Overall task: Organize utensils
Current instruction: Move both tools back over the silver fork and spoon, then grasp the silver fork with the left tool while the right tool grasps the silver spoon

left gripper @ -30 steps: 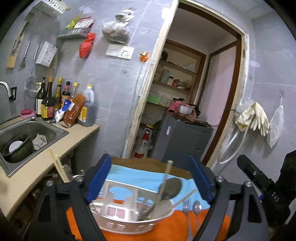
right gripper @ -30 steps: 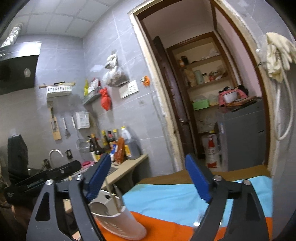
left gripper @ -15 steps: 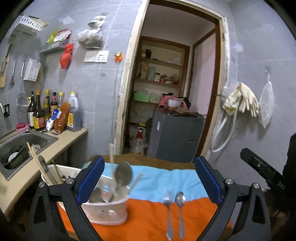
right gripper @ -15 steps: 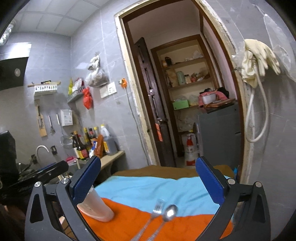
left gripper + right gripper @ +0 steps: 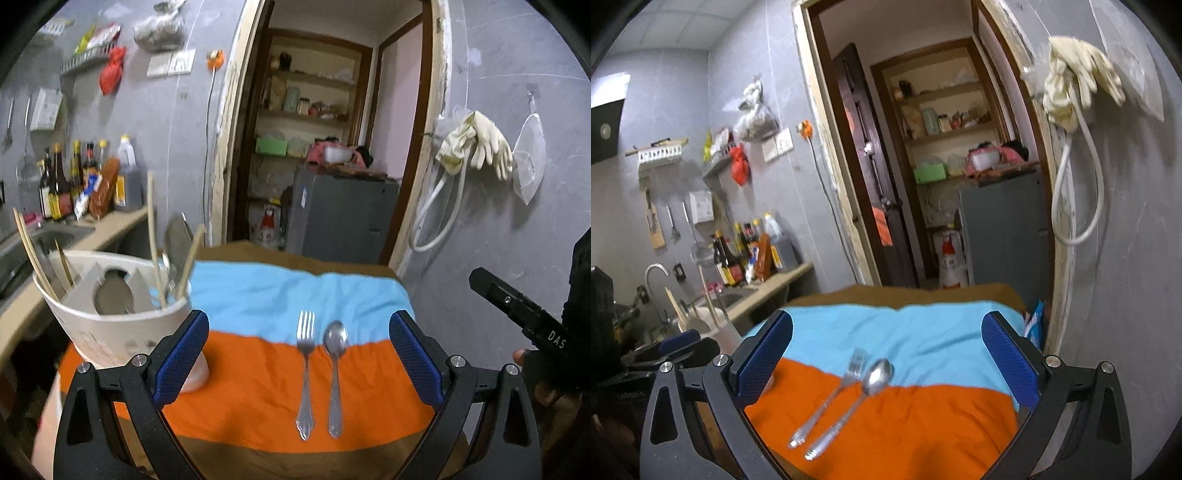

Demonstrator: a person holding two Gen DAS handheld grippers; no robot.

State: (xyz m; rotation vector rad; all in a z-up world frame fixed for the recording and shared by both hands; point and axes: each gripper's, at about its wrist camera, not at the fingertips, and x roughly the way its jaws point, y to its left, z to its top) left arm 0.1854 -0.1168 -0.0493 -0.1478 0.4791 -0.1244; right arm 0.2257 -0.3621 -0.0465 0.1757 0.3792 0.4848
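A steel fork (image 5: 306,369) and a steel spoon (image 5: 335,373) lie side by side on the orange and blue cloth (image 5: 258,391), handles toward me. A white utensil holder (image 5: 110,317) with chopsticks and spoons stands at the cloth's left end. My left gripper (image 5: 299,354) is open and empty, above the fork and spoon, to the right of the holder. My right gripper (image 5: 886,354) is open and empty; the fork (image 5: 831,395) and spoon (image 5: 855,402) lie between its fingers in its view. The holder (image 5: 716,328) shows at its left.
A kitchen counter (image 5: 110,229) with a sink and sauce bottles (image 5: 74,181) runs along the left. A doorway with a grey cabinet (image 5: 340,218) is behind the table. Rubber gloves and a hose (image 5: 472,147) hang on the right wall.
Both grippers have swung right, off the utensil holder. The fork and spoon have come into the middle of both views, and the holder now sits at the left.
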